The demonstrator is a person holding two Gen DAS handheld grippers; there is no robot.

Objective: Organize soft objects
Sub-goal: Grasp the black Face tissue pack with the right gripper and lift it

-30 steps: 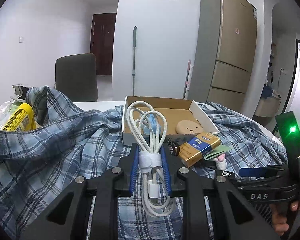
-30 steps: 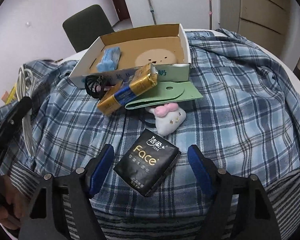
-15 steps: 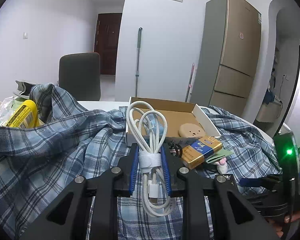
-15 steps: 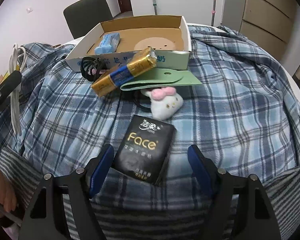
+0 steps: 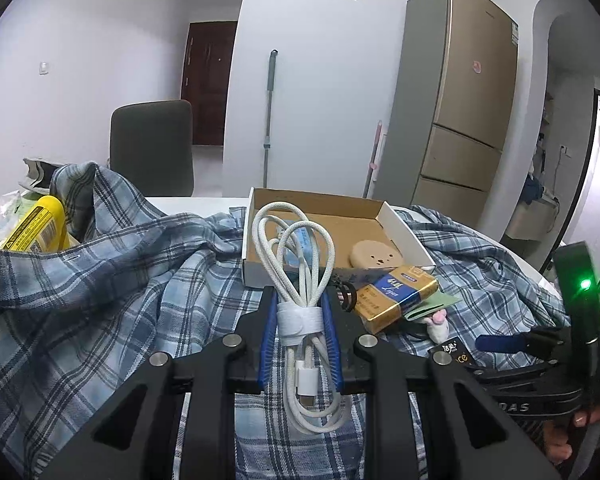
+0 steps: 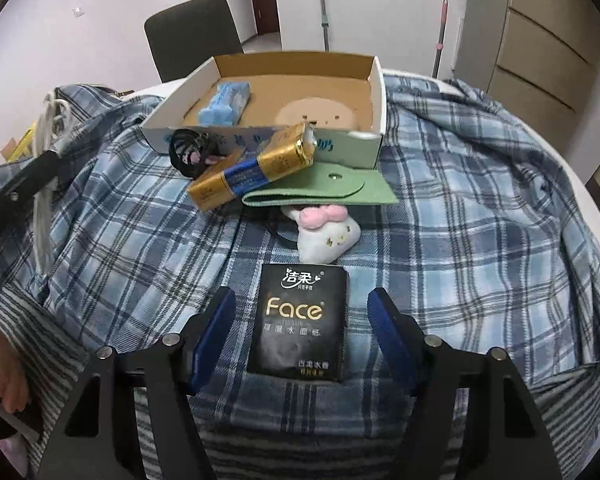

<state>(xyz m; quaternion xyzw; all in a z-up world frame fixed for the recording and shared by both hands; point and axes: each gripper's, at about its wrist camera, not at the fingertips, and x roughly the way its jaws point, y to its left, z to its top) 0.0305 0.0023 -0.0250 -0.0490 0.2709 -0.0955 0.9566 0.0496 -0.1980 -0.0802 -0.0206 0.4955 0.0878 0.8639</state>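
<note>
Black tissue pack [image 6: 301,318] between right gripper [image 6: 301,330] fingers, closing, not touching; next: squeeze, lift. Left gripper [image 5: 300,330] clamps white cable [image 5: 300,280].

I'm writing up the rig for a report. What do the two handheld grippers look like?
Both the left gripper and right gripper have matte black angular frames with cut-out windows, silver pivot screws and blue finger pads. Seen from the left wrist view, the right gripper's body bears white lettering ending in "DAS" and an upright black module with a lit green light.
</note>
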